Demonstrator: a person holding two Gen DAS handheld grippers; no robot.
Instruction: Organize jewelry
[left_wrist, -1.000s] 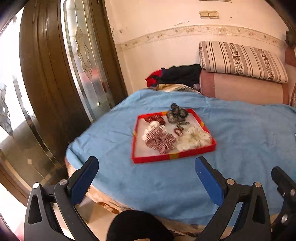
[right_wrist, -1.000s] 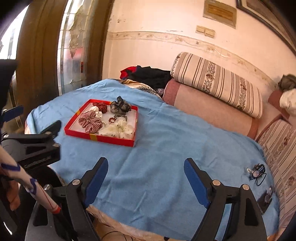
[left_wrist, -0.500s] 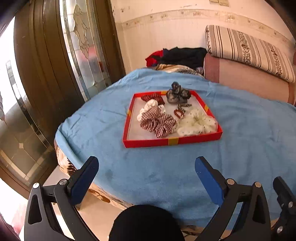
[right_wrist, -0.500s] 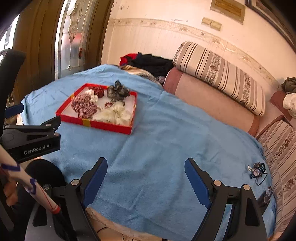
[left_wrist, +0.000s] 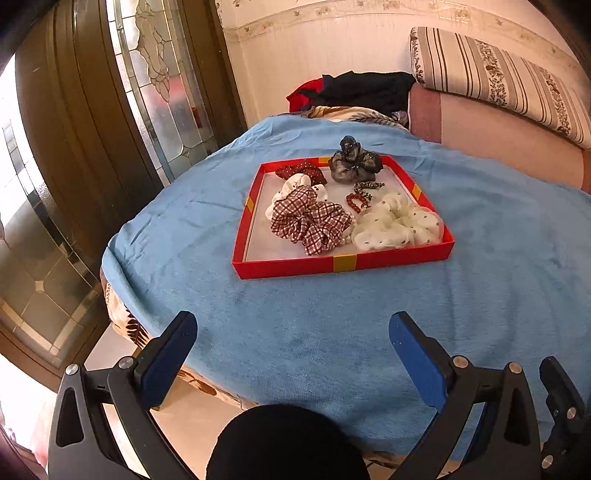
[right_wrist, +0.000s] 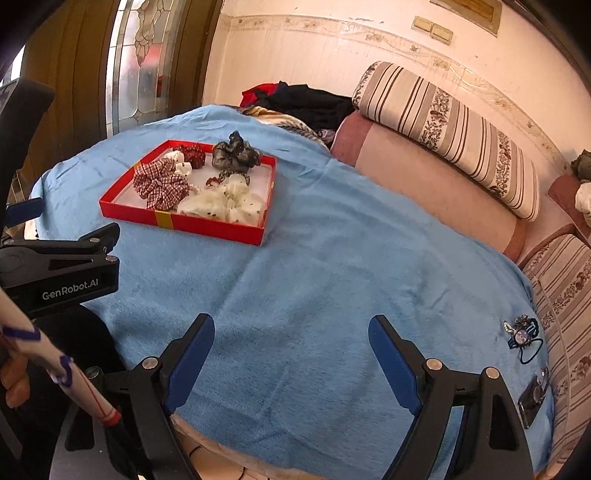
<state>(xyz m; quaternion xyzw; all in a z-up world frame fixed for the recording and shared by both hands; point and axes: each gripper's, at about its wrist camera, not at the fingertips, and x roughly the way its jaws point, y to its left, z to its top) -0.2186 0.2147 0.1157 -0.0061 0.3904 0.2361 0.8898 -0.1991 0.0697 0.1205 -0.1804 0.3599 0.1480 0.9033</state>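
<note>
A red tray lies on a blue blanket. In it are a red checked scrunchie, a cream dotted scrunchie, a grey scrunchie, a dark red one, a white one, and a red bead bracelet. My left gripper is open and empty, short of the tray. My right gripper is open and empty over bare blanket. A blue jewelled hair tie lies at the blanket's right edge.
A rolled pink quilt and a striped pillow lie behind. Dark clothes are heaped at the back. A glazed wooden door stands on the left. A small dark object lies near the hair tie.
Both grippers have moved closer to the bed and the tray now looks larger and nearer. Both stay open and empty.
</note>
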